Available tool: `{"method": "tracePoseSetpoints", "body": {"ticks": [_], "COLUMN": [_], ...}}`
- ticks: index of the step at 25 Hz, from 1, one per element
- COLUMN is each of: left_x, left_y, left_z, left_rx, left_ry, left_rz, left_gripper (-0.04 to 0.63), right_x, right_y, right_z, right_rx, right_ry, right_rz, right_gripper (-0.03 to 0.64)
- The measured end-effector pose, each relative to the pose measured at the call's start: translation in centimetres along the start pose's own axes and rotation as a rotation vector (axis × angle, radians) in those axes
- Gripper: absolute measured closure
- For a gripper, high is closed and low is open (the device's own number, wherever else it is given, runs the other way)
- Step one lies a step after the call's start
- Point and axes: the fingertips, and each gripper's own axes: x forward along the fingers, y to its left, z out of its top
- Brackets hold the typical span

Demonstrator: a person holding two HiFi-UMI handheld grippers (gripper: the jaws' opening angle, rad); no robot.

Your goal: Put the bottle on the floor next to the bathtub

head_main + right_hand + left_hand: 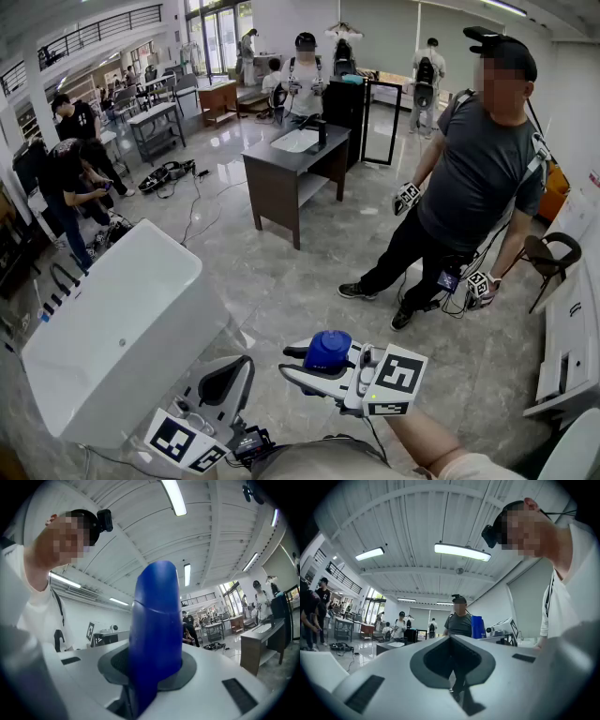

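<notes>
Jaws of the right gripper (300, 364) are clamped on a blue bottle (328, 352), one on each side of its body, and hold it in the air above the grey tiled floor (309, 291). Seen from the right gripper view, the bottle (157, 634) fills the gap between the jaws and stands out well beyond their tips. Its top is a rounded blue cap.

Jaws of the left gripper (230, 375) are drawn together with nothing between them. In the left gripper view the two white halves (452, 660) meet around a dark hollow, through which only the room beyond shows.

A white bathtub (112, 319) lies just beside the left jaws, on their outer side, its pale wall close to the gripper's marker cube. The bottle is on the inner side of those jaws, near the bathtub's end but apart from it and clear of the floor.

Ahead of both pairs of jaws, well apart from them, a person in a grey shirt (478, 178) stands on the tiles holding two grippers of the same kind. Farther off, beyond the left jaws, a dark worktop (291, 159) carries a white basin. More people stand and sit at the back of the hall.
</notes>
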Motion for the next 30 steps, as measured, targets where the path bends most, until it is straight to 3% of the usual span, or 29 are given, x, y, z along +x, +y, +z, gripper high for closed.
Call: {"method": "tracePoseSetpoints", "body": {"ticks": [5,15,20,30], "left_x": [1.6,3.5,4.0,3.3], "left_y": [-2.4,-4.9,-4.6,-0.5], "left_z": [1.0,-0.7,-1.8,-2.3], "left_rx": [0.037,0.007,0.012,-0.007], "left_ry": [-0.009,0.022,0.056,0.073], "left_rz": [0.012,0.028,0.045,0.046], "left_gripper": [0.56,0.56,0.561,0.561], "right_x": [-2.9,-6.4,-6.6,-9.4], "right_y": [-0.3,-1.1,-1.8,-4.2], "right_z": [0.6,-0.5,-0.8,-0.3], "right_rx": [-0.006,0.049,0.087,0.092], "right_ry": [0.016,0.023,0.02,0.018], "right_rz": [-0.014,-0.004,0.022,-0.02], "right_gripper": [0.506,0.506,0.506,0.506]}}
